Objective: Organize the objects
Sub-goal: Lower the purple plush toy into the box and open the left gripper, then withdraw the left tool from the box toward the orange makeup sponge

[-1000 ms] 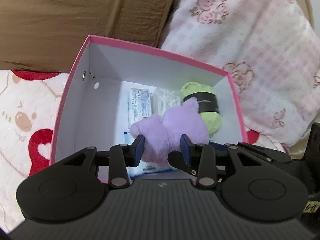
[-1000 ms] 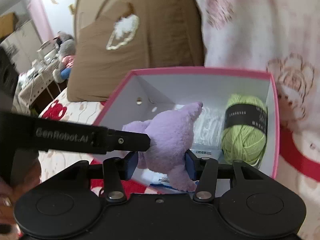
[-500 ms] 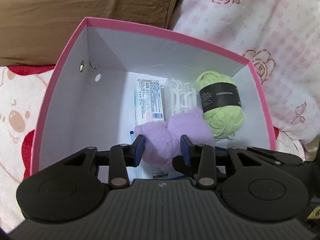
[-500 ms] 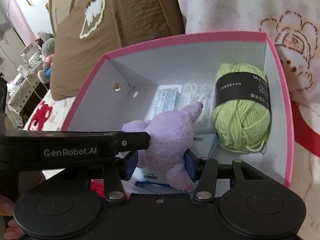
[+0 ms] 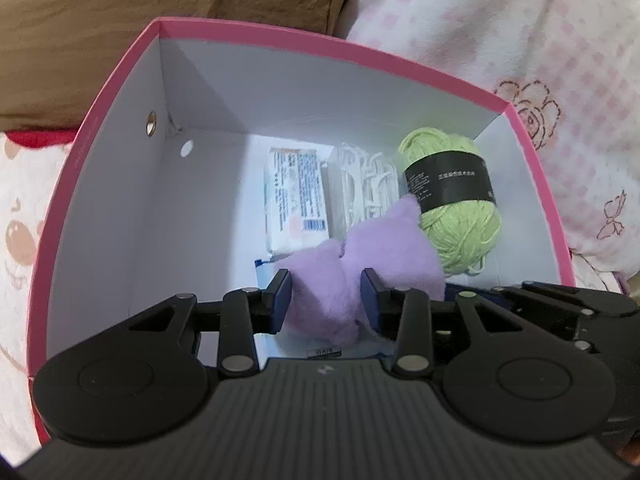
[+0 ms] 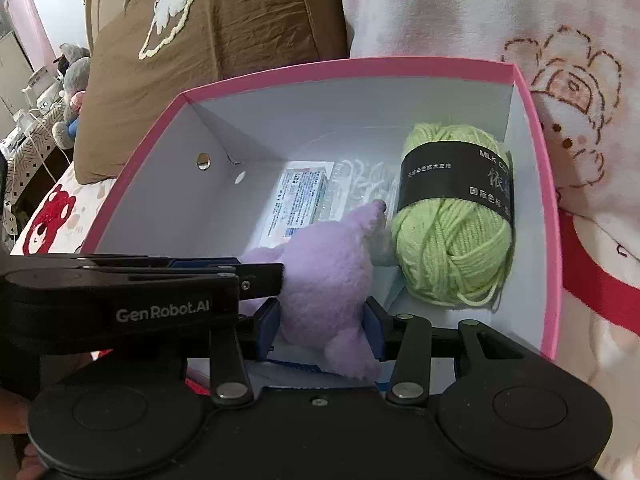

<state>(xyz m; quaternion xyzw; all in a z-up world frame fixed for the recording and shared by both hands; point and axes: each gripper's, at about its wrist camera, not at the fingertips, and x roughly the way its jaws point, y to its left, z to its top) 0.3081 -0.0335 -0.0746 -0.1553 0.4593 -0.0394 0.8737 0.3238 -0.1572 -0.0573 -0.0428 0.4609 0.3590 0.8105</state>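
A purple plush toy [image 5: 384, 248] hangs low inside the pink box [image 5: 320, 46], just above the items on its floor. My left gripper [image 5: 326, 288] is shut on one end of the plush. My right gripper [image 6: 324, 320] grips the plush [image 6: 328, 272] body, its jaws closing with the pads pressed into the fur. In the right wrist view the left gripper [image 6: 276, 276] reaches in from the left side. On the box floor lie a green yarn ball [image 5: 460, 216] with a black band, a bag of white floss picks [image 5: 364, 184] and a white printed packet [image 5: 294, 200].
The box [image 6: 360, 68] stands on a bed sheet with red bears [image 6: 52, 216]. A brown pillow [image 5: 120, 20] and a pink floral blanket [image 5: 520, 40] lie behind it. Stuffed toys [image 6: 72, 92] sit on a shelf far left. A hand [image 6: 12, 420] shows at the lower left.
Both grippers have sunk with the plush from the rim down into the box. The box fills more of both views, and the right jaws have narrowed a little on the plush.
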